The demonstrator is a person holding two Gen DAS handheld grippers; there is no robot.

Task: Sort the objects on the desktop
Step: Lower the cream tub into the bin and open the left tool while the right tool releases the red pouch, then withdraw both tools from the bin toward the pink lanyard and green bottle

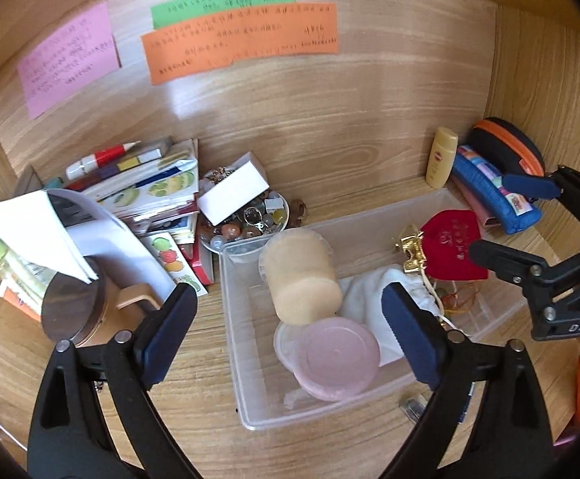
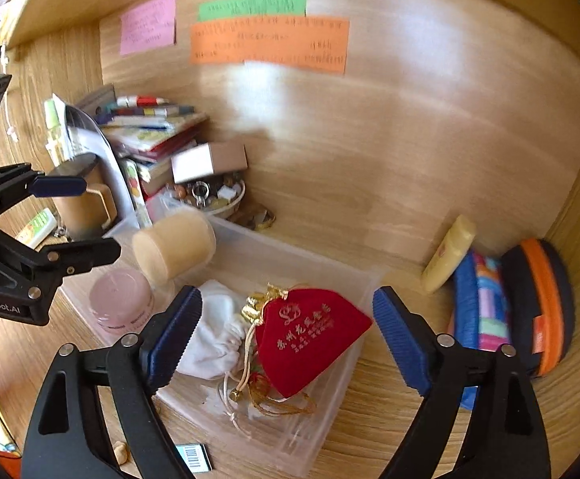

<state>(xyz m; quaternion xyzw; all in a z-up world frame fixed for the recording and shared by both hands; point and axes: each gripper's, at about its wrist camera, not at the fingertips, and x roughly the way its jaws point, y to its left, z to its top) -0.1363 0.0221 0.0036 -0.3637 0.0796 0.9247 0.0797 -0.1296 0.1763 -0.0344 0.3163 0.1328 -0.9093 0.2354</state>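
A clear plastic bin [image 1: 234, 319] [image 2: 342, 279] sits on the wooden desk. It holds a tan cylindrical jar [image 1: 300, 275] [image 2: 174, 245] on its side, a pink lidded tub [image 1: 336, 359] [image 2: 120, 299], a white cloth pouch [image 1: 374, 291] [image 2: 214, 335] and a red velvet pouch [image 1: 455, 247] [image 2: 306, 339] with gold cords. My left gripper [image 1: 290, 327] is open and empty above the bin's near left part. My right gripper [image 2: 286, 343] is open and empty above the red pouch; it also shows in the left wrist view [image 1: 517, 215].
A stack of books and cards [image 1: 146, 187] with a pen on top, a bowl of beads [image 1: 246, 223] under a white box [image 1: 232, 189], and a round mirror [image 1: 74, 307] lie left. A yellow bottle [image 1: 441, 157], blue pencil case [image 1: 489, 195] and orange-zipped case [image 1: 509, 147] stand right.
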